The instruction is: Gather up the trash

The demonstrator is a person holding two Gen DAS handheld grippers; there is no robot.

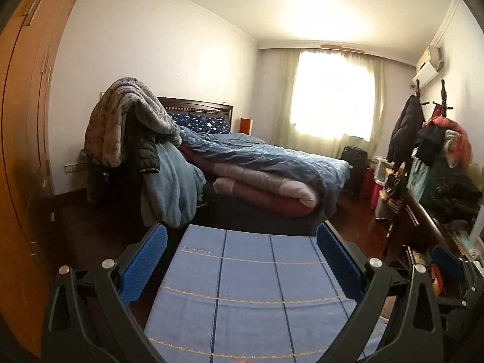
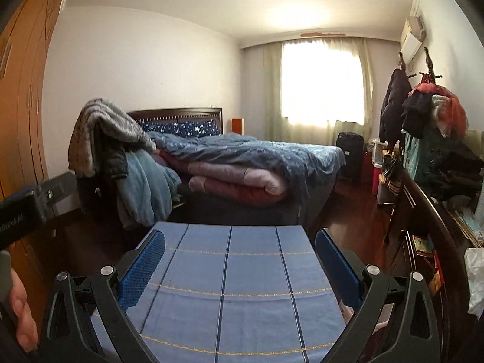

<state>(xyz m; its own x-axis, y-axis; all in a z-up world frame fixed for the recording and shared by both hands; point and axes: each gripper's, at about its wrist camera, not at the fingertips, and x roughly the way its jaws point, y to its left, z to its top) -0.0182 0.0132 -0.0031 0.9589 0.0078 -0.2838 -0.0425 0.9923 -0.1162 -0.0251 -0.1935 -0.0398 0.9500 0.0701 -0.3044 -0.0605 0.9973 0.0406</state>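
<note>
My left gripper (image 1: 241,233) is open, its blue pads (image 1: 145,263) spread wide with nothing between them. It hangs over a table under a blue checked cloth (image 1: 248,287). My right gripper (image 2: 240,237) is open too and empty, above the same blue cloth (image 2: 230,287). A white crumpled bag or paper (image 2: 475,278) lies on the dark dresser at the right edge of the right wrist view. A blue pad of the right gripper (image 1: 447,258) shows at the right of the left wrist view. No other trash is plain to see on the cloth.
A bed (image 1: 272,163) with piled blue and pink quilts stands beyond the table. An orange wardrobe (image 1: 24,151) fills the left. The dark dresser (image 2: 435,242) with clutter and hung clothes (image 2: 435,112) runs along the right. A person's hand (image 2: 21,311) shows at lower left.
</note>
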